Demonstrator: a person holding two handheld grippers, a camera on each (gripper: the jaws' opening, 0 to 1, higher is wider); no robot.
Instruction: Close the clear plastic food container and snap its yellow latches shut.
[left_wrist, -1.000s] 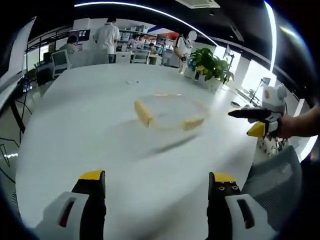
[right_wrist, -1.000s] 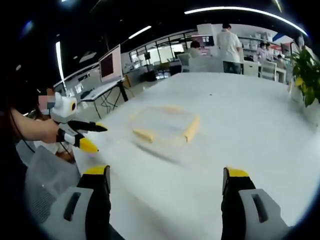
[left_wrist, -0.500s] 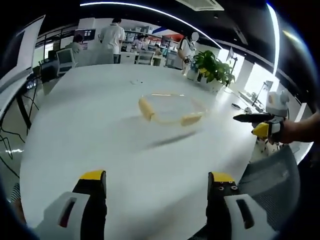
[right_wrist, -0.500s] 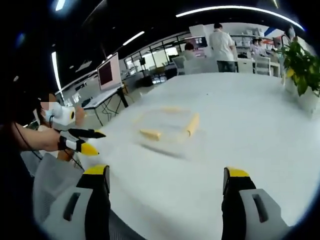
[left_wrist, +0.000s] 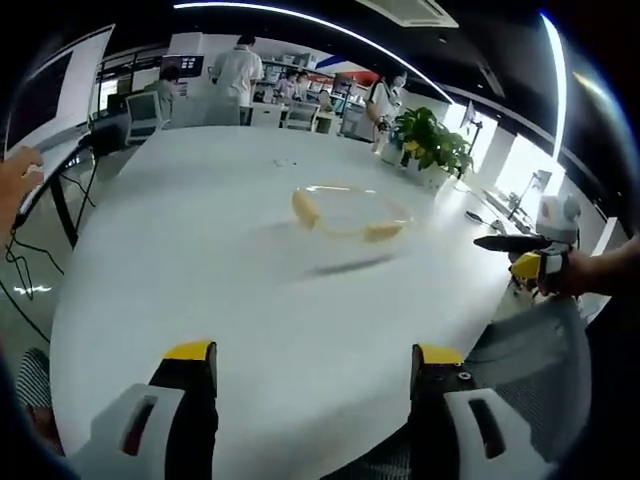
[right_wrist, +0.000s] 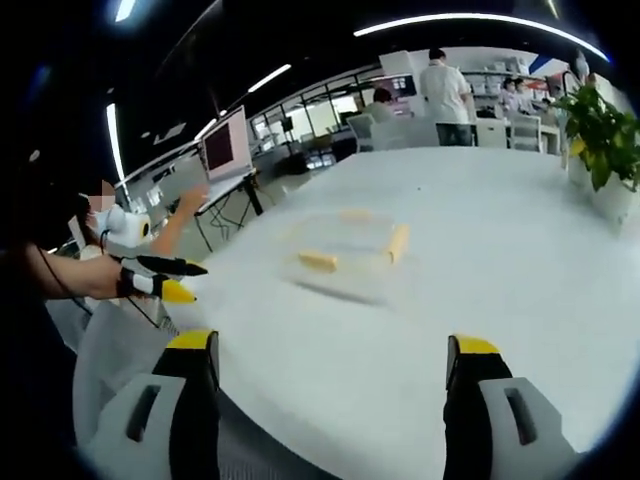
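Holding both grippers' jaws wide and empty, I see the container (left_wrist: 348, 211) well ahead on the tabletop (left_wrist: 220, 270); thin clear plastic, probably light and slippery, so I'd press its yellow latches (right_wrist: 318, 261)

left gripper (left_wrist: 312, 405): white body | black fingers (left_wrist: 190, 420) | yellow tips

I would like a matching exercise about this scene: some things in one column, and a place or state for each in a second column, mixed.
Things:
1. container
2. potted plant
3. left gripper
4. right gripper

Places or states:
A. at the table's far edge
B. open, low over the table's near edge, a grey chair back under its right jaw
C. mid-table, touched by neither gripper
D. open, a person's arm beyond its left jaw

Pairs: 1-C, 2-A, 3-B, 4-D
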